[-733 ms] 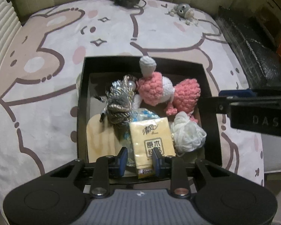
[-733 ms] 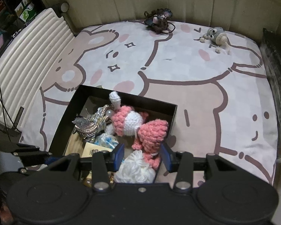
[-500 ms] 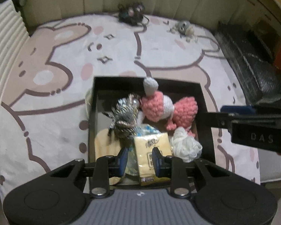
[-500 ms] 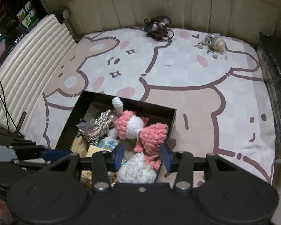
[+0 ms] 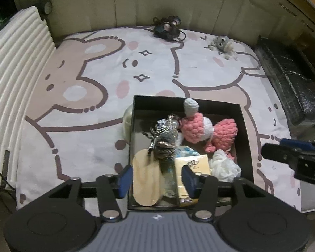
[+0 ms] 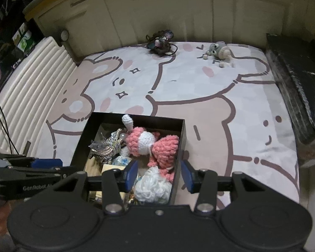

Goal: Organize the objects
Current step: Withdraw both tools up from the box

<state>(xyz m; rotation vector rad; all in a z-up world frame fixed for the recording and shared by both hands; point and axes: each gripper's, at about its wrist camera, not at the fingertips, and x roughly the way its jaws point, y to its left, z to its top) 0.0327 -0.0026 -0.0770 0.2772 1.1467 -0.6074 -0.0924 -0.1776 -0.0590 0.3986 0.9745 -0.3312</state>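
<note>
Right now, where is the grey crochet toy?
In both wrist views the grey crochet toy lies on the mat's far right, right of the dark tangled bundle.

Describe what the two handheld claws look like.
Both match: the left claw and right claw have black angular fingers with blue pads, silver round fasteners and a black body with two round discs. The left body has a ribbed grey centre; white lettering marks each claw's side.

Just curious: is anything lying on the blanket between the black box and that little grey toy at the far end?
Nothing: in both wrist views, bare blanket separates the black box from the grey toy.
</note>
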